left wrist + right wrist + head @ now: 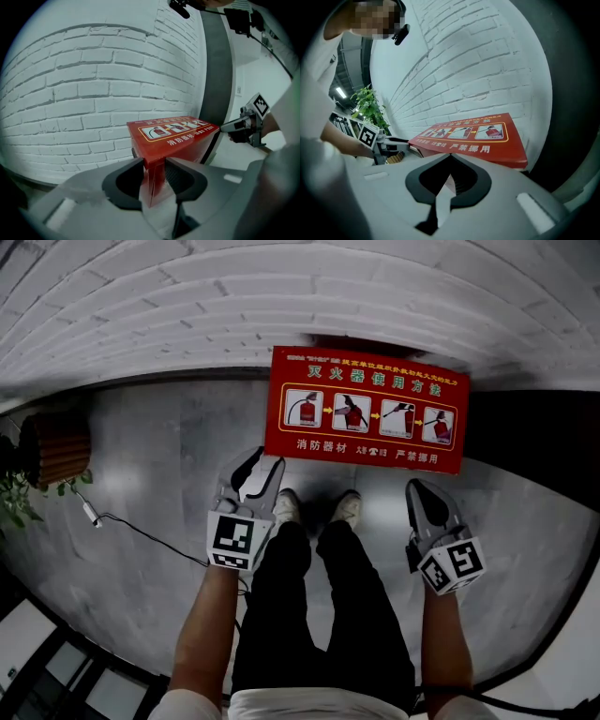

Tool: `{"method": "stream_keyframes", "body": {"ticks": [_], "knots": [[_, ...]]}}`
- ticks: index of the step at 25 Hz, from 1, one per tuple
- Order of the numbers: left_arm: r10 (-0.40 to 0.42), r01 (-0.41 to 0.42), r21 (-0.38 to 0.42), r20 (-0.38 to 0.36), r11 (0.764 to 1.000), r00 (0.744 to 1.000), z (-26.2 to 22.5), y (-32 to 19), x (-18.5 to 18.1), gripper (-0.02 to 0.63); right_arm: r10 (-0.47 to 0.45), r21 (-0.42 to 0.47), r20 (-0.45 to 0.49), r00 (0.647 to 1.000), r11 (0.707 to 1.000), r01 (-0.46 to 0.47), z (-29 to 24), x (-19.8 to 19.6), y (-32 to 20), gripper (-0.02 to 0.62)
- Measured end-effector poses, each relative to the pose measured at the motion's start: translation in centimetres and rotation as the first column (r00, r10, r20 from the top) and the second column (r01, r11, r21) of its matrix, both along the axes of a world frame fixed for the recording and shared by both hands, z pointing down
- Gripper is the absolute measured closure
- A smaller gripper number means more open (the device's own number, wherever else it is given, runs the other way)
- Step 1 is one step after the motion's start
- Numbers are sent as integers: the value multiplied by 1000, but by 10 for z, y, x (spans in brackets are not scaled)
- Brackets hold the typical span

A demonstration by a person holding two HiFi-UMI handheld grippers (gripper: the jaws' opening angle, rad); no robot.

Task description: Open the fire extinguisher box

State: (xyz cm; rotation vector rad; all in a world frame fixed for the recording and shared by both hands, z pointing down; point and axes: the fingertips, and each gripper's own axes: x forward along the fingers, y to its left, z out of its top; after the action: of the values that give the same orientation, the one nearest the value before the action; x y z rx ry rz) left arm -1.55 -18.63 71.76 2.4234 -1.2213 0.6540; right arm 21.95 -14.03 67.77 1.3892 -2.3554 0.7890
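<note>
The red fire extinguisher box (pixel 366 409) stands on the grey floor against the white brick wall, lid flat, with pictograms on top. My left gripper (pixel 265 465) hovers at the box's near left corner. In the left gripper view its jaws (pixel 154 161) stand open and the corner of the box (pixel 173 136) shows in the gap between them; I cannot tell whether the pads touch it. My right gripper (pixel 419 491) hangs below the box's near right corner, apart from it. Its jaws (pixel 450 157) are shut with nothing in them, pointing over the box lid (pixel 473 136).
The person's legs and pale shoes (pixel 319 507) stand just in front of the box. A plant in a brown slatted pot (pixel 52 451) sits at the left, with a cable (pixel 141 531) trailing over the floor. A dark wall panel (pixel 534 427) adjoins the box on the right.
</note>
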Motion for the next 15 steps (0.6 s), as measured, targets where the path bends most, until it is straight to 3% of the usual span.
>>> {"method": "stream_keyframes", "body": {"ticks": [6,15], "knots": [[10,-10,28,-12,1000,1000,-20,0,-2,453,7,42,17,1000,999,-8,-4,-2,-2,591],[-6,12,135,-44,991,999,-68,-20,6,454,34,110,33,999,993,-37,12,8,5,591]]}}
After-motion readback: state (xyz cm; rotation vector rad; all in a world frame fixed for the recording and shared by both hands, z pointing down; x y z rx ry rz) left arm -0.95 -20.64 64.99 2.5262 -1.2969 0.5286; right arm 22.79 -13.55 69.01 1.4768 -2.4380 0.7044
